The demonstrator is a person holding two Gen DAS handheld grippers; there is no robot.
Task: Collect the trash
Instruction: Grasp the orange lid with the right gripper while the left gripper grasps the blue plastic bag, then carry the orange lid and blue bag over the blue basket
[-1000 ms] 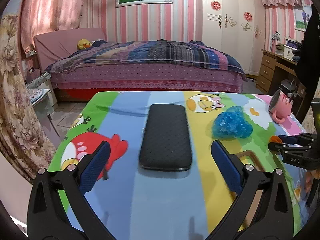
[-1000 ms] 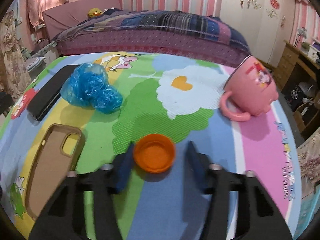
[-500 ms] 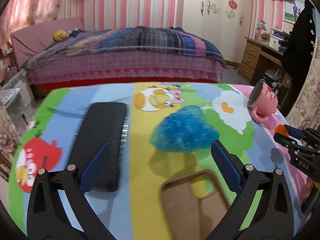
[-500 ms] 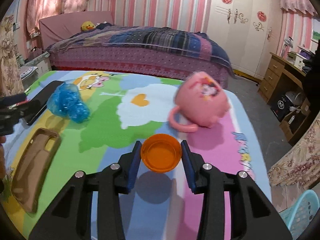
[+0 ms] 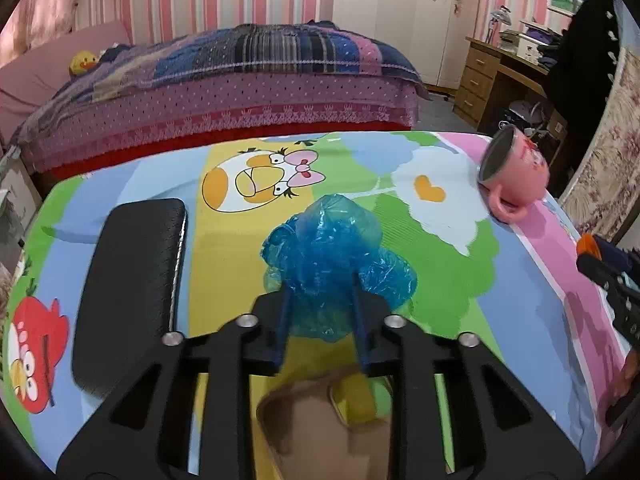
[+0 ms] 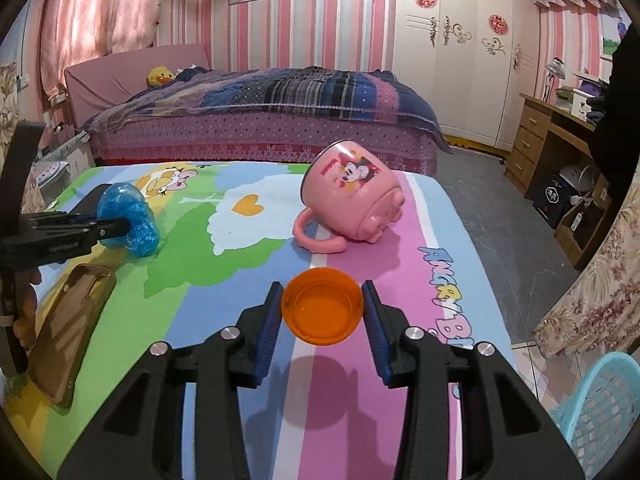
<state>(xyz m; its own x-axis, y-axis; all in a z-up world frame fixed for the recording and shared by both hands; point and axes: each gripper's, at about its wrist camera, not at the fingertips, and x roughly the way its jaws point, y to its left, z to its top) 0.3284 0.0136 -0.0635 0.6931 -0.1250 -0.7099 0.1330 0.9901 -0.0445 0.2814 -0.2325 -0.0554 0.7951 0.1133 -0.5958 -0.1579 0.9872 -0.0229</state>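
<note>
Left gripper point(image 5: 320, 304) jaws closing on blue plastic wad point(image 5: 336, 256); right gripper point(image 6: 322, 312) clamping orange cap point(image 6: 322, 312), basket point(image 6: 600, 412) right-view only

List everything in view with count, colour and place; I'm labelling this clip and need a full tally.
plastic bag: 1, blue, crumpled mid-table, between closing left jaws
bottle cap: 1, orange, held above table
mug: 1, pink, on its side, far right
phone case: 1, brown, near left
flat case: 1, black, left
basket: 1, turquoise, floor, right
bed: 1, purple, behind
left gripper: black, blue pads
right gripper: gripping cap
</note>
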